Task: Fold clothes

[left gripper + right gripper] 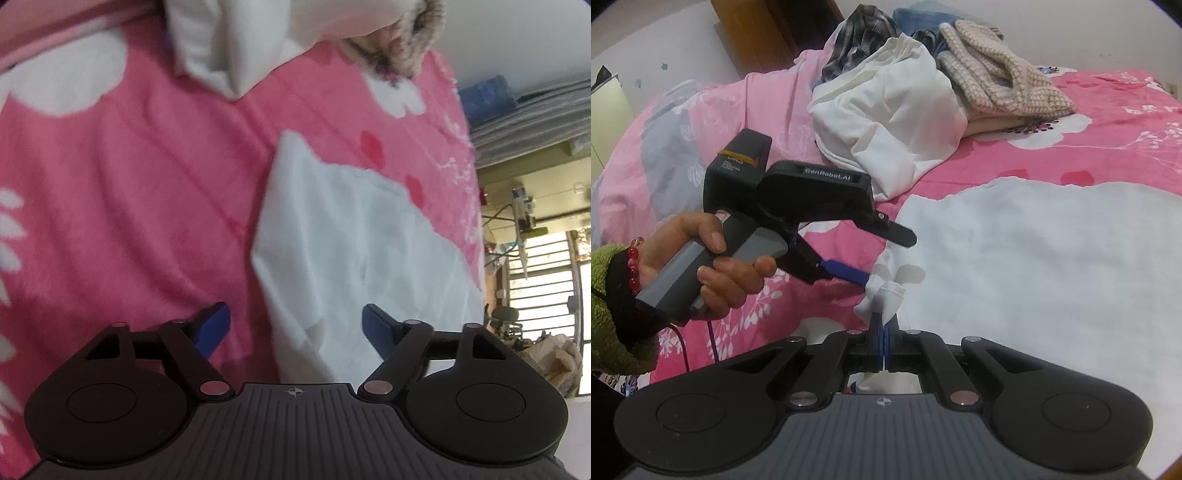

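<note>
On the pink bed (1108,147), our right tool (884,332) pinches the white garment's (1034,266) bunched corner; our left tool (295,328) gapes wide.

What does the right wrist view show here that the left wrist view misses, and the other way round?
Only the right wrist view shows the right gripper shut on a bunched corner of the white garment, the person's left hand on the other tool, and the plaid garment in the pile.

Only the left wrist view shows the left gripper wide open, and the window at the room's edge.

Both show the white garment lying on the pink floral bedspread and the knitted beige piece.
</note>
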